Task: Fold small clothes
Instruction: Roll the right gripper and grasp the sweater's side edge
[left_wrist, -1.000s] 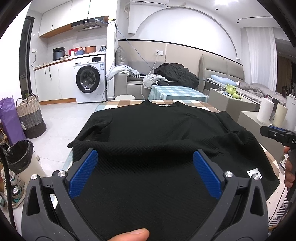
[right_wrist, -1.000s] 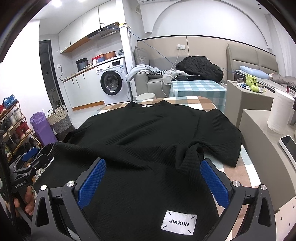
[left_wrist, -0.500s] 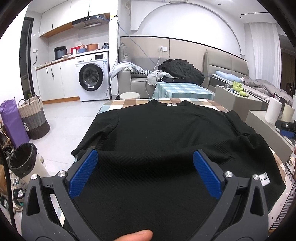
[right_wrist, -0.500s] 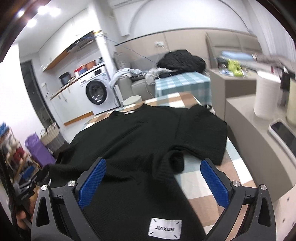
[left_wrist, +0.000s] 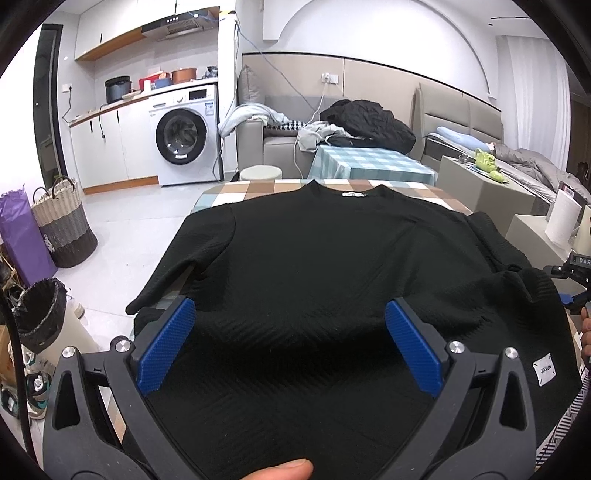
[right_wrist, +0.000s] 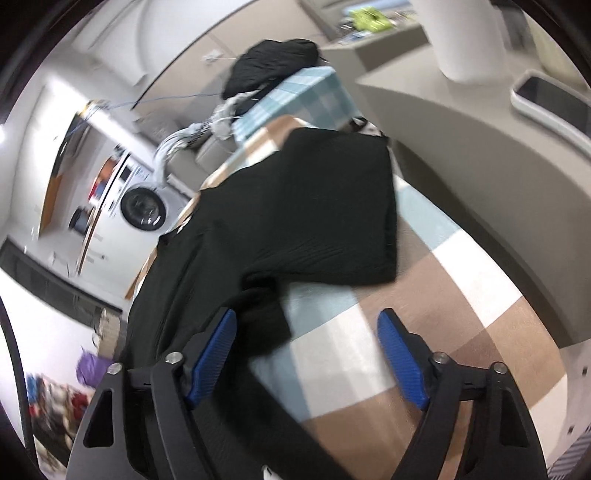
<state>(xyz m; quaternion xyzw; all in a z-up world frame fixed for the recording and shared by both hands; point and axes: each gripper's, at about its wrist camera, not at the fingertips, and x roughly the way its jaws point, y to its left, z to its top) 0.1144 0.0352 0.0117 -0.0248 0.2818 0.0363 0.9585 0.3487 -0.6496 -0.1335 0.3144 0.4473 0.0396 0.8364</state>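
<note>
A black knit sweater (left_wrist: 314, 251) lies flat, collar far, on the checkered table (left_wrist: 255, 186); its white label (left_wrist: 543, 369) is near the right hem. My left gripper (left_wrist: 290, 306) hovers open over the near hem with nothing between its blue pads. In the blurred right wrist view, my right gripper (right_wrist: 308, 315) is tilted over the sweater's right side, below the sleeve (right_wrist: 325, 206). Its jaws are closing but still stand wide. A bunched fold of the sweater (right_wrist: 258, 317) lies between them beside the left pad (right_wrist: 212, 358), not pinched; bare tablecloth (right_wrist: 461, 280) fills the rest.
A grey counter (right_wrist: 461, 122) borders the table's right side, bearing a phone (right_wrist: 546, 96) and a white roll (right_wrist: 465, 44). Left of the table on the floor stand a black bin (left_wrist: 40, 314) and a woven basket (left_wrist: 62, 229). A second checkered table (left_wrist: 365, 162) stands beyond.
My right gripper rolled and swung right and down, from over the labelled hem to the sweater's right edge, and its jaws narrowed. The left gripper shifted a little over the hem, still open.
</note>
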